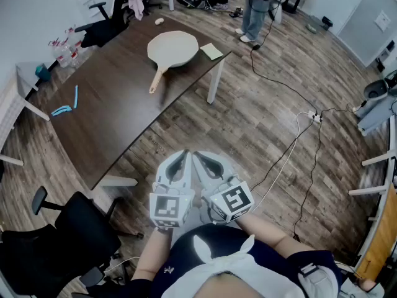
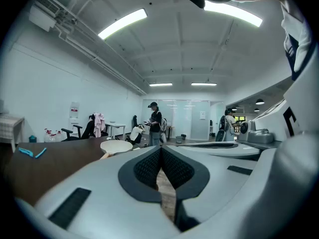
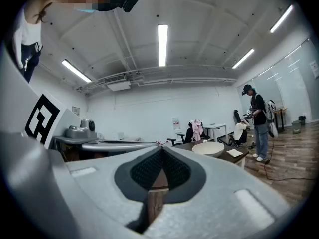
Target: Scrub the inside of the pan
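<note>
Far ahead of both grippers, the dark tabletop (image 1: 111, 104) carries the cream pan (image 1: 173, 47), its handle pointing back toward them. The left gripper (image 1: 184, 157) and right gripper (image 1: 200, 158) sit side by side, each clenched on nothing. A yellow pad (image 1: 211, 50) lies just beside the pan, on the right gripper's side.

Long dark brown counter (image 1: 111, 104) with some small light blue plastic bits (image 1: 62, 110) on it, black office chair (image 1: 62, 241) close by, wood-plank floor (image 1: 260, 141).
</note>
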A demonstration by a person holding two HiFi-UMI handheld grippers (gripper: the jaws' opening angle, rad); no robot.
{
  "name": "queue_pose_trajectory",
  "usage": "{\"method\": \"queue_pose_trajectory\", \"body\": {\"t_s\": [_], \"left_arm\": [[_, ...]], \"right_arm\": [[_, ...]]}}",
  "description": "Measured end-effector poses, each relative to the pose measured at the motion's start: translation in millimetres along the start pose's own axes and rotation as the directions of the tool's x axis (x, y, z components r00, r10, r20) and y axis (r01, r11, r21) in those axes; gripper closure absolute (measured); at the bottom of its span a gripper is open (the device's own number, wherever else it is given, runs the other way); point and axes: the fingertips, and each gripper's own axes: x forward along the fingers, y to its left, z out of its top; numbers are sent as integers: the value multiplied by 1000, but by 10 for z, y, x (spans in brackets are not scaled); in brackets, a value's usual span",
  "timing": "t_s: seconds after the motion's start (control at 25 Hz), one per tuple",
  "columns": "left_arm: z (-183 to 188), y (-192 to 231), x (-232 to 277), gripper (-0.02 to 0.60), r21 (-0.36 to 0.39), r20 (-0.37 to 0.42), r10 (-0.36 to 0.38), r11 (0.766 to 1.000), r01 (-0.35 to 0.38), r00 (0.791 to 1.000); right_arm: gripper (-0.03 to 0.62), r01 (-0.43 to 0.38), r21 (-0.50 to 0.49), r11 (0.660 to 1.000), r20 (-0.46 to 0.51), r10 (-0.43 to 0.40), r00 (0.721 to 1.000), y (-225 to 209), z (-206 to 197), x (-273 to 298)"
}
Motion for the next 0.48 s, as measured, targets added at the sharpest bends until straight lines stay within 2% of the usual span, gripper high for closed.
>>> {"method": "queue_pose_trajectory", "body": {"t_s": [0.2,0.36,0.48], "left_arm": [[84,-127,264,578,10,5,-5,1000,5,1000],[106,-153,531,578,-12,-27,-30,999,30,999],[182,-187,683,578,15,-25,-42,999,43,999]], "right_arm": [[595,-7,25,1000,23,7,1000,-299,88,-27],[595,-81,83,993,54,77,996,-522,148,-9],[595,-112,101,989,45,108,993,-671,195,26]]}}
